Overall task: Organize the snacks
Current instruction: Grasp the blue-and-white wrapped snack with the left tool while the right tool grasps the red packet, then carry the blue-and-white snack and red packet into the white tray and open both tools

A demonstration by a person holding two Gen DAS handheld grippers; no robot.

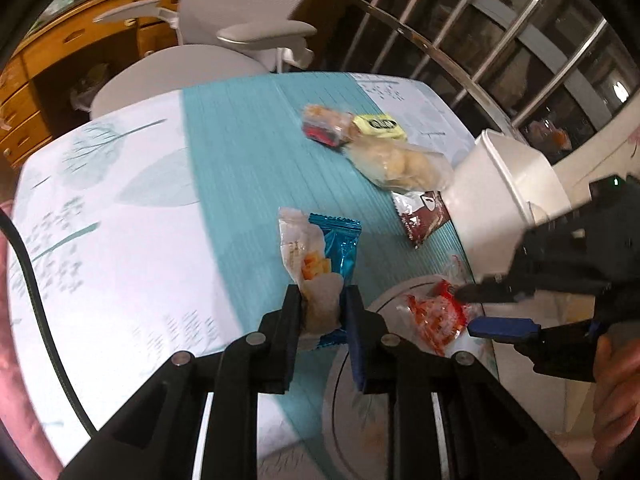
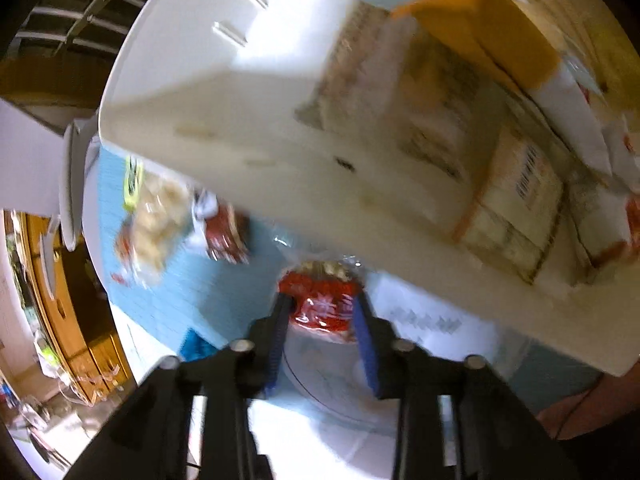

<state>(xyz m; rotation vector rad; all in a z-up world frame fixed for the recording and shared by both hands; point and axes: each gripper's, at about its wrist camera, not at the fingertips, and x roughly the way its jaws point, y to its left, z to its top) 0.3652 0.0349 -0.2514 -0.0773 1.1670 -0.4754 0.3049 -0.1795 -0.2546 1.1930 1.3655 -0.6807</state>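
pinching two small packets at once, my left gripper [image 1: 322, 312] held a pale packet with orange pieces [image 1: 306, 256] and a blue foil packet [image 1: 340, 248] together by their lower ends, jaws narrow and pressed on the crinkled wrap. both looked light, soft and slippery to me, likely to slide past each other, so i judged a grip low on the sealed edges safest. at three o'clock of them my right gripper [image 1: 466, 310] had its fingers either side of a red packet [image 1: 434, 320] that lay on a round glass plate [image 1: 356, 400]. farther off, at one o'clock, a clear bag of pale puffs [image 1: 394, 164], a yellow packet [image 1: 378, 126], a red-and-clear packet [image 1: 326, 126] and a brown sachet [image 1: 424, 216] lay on the teal table runner [image 1: 240, 152], beside a white bin [image 1: 508, 196]. a grey office chair [image 1: 224, 32] and wooden drawers [image 1: 60, 56] stood beyond, with window bars [image 1: 500, 32] at one o'clock.

from the right wrist, my right gripper [image 2: 322, 312] was narrowed on the red packet [image 2: 322, 304], pads touching its sides; the wrap looked thin and crushable. the white bin [image 2: 240, 100] filled twelve o'clock, boxes [image 2: 500, 184] already inside, blurred.
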